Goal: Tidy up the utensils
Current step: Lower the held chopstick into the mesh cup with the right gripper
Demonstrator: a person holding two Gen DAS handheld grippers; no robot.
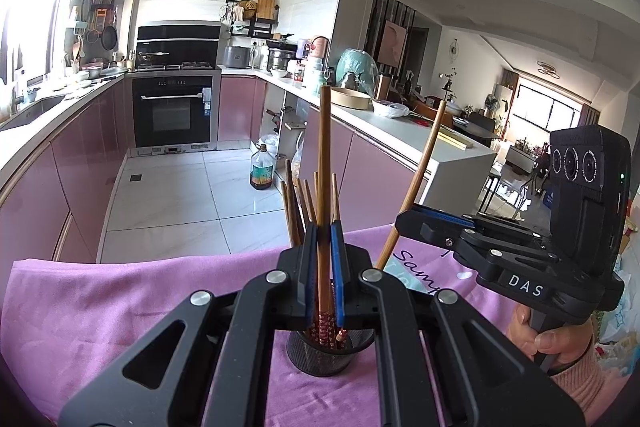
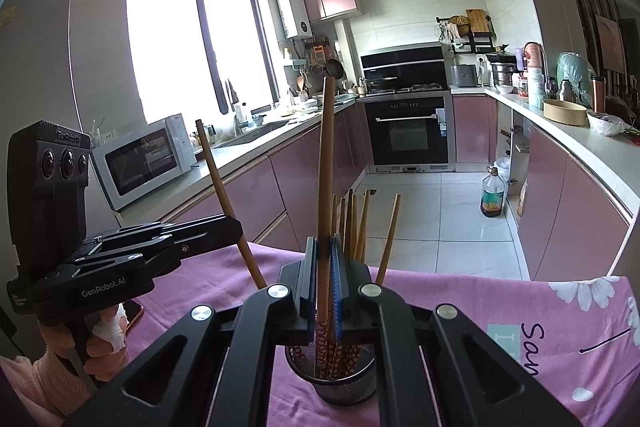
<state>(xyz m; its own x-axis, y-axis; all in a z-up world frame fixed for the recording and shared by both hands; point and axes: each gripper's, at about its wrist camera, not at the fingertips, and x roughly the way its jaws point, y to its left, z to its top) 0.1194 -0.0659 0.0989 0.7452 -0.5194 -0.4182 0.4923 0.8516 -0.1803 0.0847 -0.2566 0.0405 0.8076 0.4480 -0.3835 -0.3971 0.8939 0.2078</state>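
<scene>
Pink-clothed tabletop in pink-cabinet kitchen, mesh cup of chopsticks, left gripper and right gripper jaws each clamping one chopstick upright.

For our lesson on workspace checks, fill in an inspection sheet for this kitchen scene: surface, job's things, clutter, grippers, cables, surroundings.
Surface: purple printed cloth covering the table.
Job's things: black mesh cup holding brown wooden chopsticks.
Clutter: nothing seen.
Grippers: left tool shut on left chopstick; right tool shut on right chopstick.
Cables: nothing seen.
Surroundings: pink kitchen cabinets, black oven, white microwave.
</scene>
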